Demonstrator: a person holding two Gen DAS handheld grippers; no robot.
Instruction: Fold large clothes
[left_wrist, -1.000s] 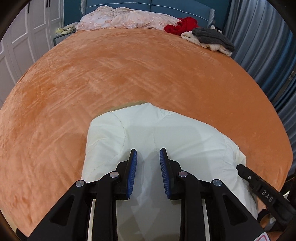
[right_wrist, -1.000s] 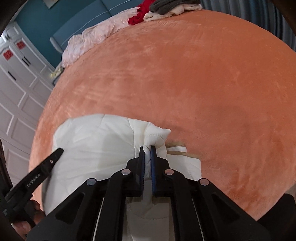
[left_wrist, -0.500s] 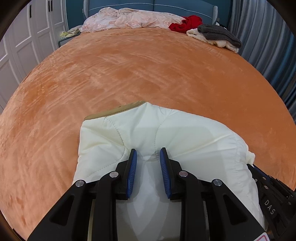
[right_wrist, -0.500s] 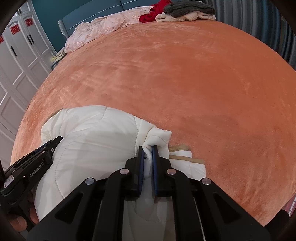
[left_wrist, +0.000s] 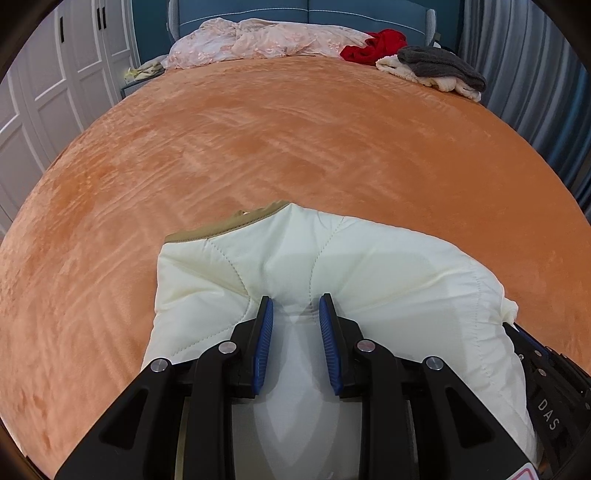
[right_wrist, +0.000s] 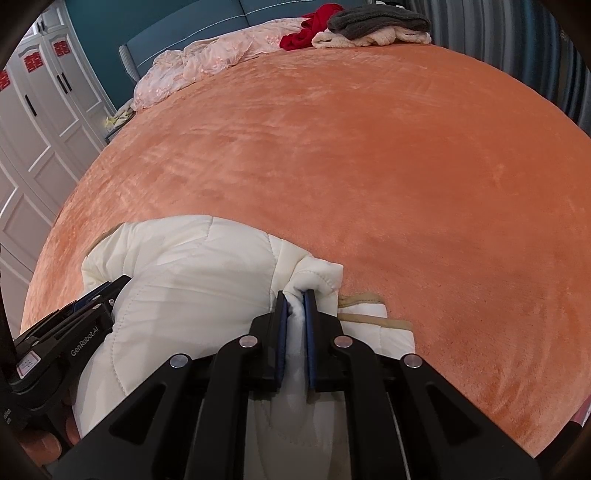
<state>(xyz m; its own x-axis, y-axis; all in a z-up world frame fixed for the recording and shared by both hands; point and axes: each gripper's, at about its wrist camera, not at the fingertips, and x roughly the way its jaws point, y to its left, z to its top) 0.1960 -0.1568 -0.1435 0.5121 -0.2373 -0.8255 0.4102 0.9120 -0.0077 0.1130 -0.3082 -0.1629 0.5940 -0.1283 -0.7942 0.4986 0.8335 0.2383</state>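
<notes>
A cream quilted jacket with tan trim lies bunched on the near part of an orange bed cover. My left gripper has its blue-padded fingers apart, pressed into the jacket's padding with fabric bulging between them. My right gripper is shut on a fold of the jacket at its right edge, next to the tan trim. Each gripper shows in the other's view: the right one at lower right, the left one at lower left.
At the far head of the bed lie a pink lace garment, a red garment and a grey and cream pile. White wardrobe doors stand to the left, blue-grey curtains to the right.
Both grippers have drawn back and tilted up, so more of the bed's far end shows. The jacket has been pulled nearer and bunched tighter. The right grip is unchanged.
</notes>
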